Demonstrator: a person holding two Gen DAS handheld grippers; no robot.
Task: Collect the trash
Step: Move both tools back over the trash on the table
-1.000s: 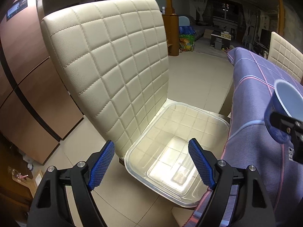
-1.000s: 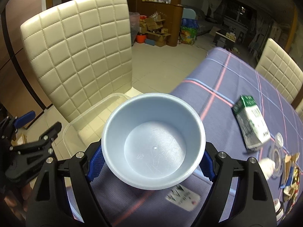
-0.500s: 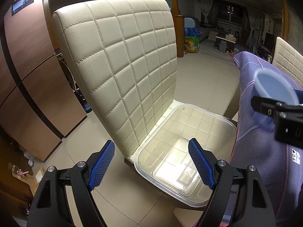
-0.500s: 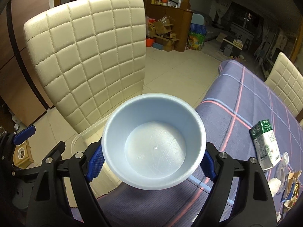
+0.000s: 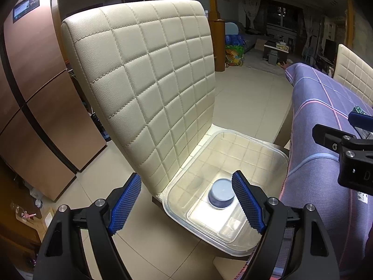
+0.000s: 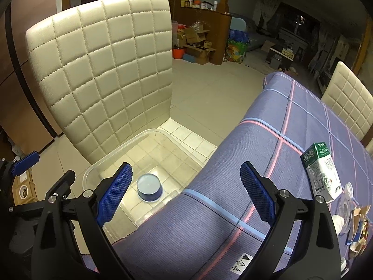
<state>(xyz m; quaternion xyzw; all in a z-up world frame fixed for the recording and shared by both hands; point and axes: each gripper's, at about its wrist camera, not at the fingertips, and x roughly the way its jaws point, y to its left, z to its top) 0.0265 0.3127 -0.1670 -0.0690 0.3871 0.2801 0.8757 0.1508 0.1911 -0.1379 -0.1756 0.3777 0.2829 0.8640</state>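
A blue bowl (image 5: 221, 193) (image 6: 149, 190) lies bottom up inside a clear plastic bin (image 5: 256, 140) (image 6: 112, 161) on the seat of a cream quilted chair (image 5: 151, 81). My left gripper (image 5: 185, 178) hovers open above the bin's near end, nothing between its blue pads. My right gripper (image 6: 186, 168) is open and empty, over the edge of the purple-clothed table (image 6: 279, 140) beside the bin. On the table lie a green-and-white milk carton (image 6: 322, 172), a clear plastic lid (image 6: 345, 207) and cardboard scraps (image 6: 359, 224).
The chair back (image 6: 105, 70) rises behind the bin. A second cream chair (image 6: 347, 100) stands at the table's far side. Brown cabinet doors (image 5: 46, 107) are on the left. Tiled floor (image 6: 209, 93) stretches beyond, with boxes (image 6: 195, 44) at the far wall.
My right gripper opened and let the blue bowl go; the bowl now lies bottom up in the bin. The left gripper's view shifted slightly, with more of the chair back showing.
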